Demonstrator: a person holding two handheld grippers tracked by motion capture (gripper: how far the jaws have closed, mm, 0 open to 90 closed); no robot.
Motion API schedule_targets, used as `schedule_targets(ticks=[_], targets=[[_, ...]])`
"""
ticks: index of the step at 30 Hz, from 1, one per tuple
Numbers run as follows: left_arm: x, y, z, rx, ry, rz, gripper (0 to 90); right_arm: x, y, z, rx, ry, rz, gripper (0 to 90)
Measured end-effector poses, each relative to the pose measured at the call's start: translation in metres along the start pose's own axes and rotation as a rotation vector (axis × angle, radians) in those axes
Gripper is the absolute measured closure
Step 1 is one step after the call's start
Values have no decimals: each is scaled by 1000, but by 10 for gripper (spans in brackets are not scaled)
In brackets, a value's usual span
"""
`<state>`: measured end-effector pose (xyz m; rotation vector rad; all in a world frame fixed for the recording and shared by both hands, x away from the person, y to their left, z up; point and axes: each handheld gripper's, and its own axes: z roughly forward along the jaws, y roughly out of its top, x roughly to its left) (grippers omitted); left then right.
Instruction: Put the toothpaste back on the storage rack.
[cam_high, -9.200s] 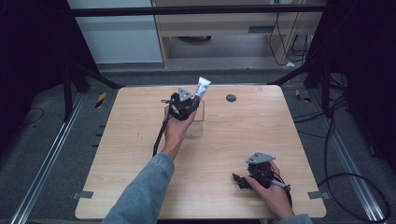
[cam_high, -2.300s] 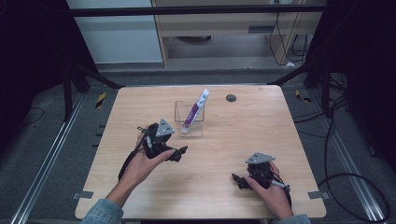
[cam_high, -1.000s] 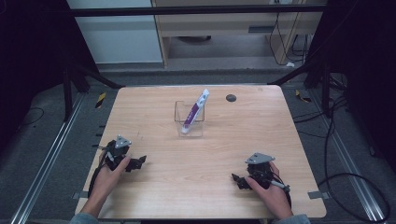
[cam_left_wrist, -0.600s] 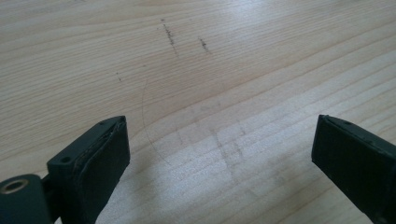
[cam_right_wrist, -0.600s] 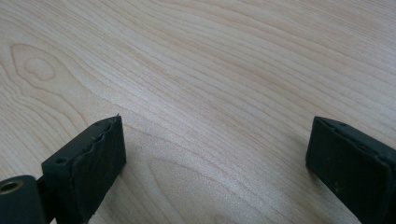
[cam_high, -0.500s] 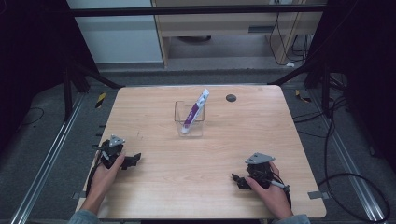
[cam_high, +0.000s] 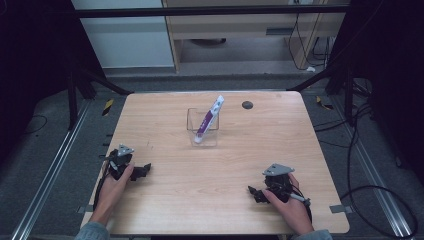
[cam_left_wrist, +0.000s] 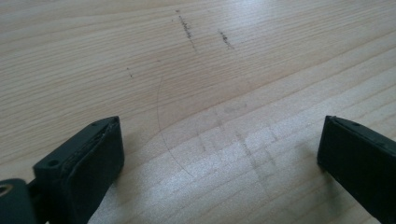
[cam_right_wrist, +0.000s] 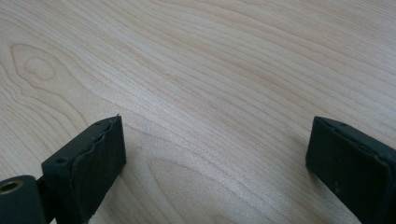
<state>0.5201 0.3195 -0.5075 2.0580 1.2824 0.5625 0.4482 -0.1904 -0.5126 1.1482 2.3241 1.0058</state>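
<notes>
1. Near the front-left corner of the pale wooden bench (cam_high: 165, 125), the left claw (cam_high: 142, 171) lies in the person's left hand (cam_high: 112, 187), jaws spread wide on bare wood with nothing between them.
2. Ahead of its jaws, faint dark scuff marks (cam_left_wrist: 187, 28) cross the grain.
3. Close to the front-right edge, the right claw (cam_high: 254, 192) rests in the right hand (cam_high: 290, 207), jaws likewise parted and empty.
4. Between the two claws the bench surface is bare.
5. Well beyond both claws, toward the far edge, stands a clear square plastic cup (cam_high: 203, 135) with a white-and-purple tube (cam_high: 209, 119) leaning inside it.
6. Just right of that cup sits a small dark round disc (cam_high: 247, 104).
</notes>
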Motion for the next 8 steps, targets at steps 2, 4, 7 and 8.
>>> schedule_targets(ticks=[2,4,7,8], targets=[[0,0,0,0,0,0,0,0,0,0,0,0,0,51],[0,0,0,-1,0,-2,0,0,0,0,0,0,0,51],[0,0,0,-1,-1,-4,0,0,0,0,0,0,2,51],[0,0,0,-1,0,-4,0,0,0,0,0,0,2,51]])
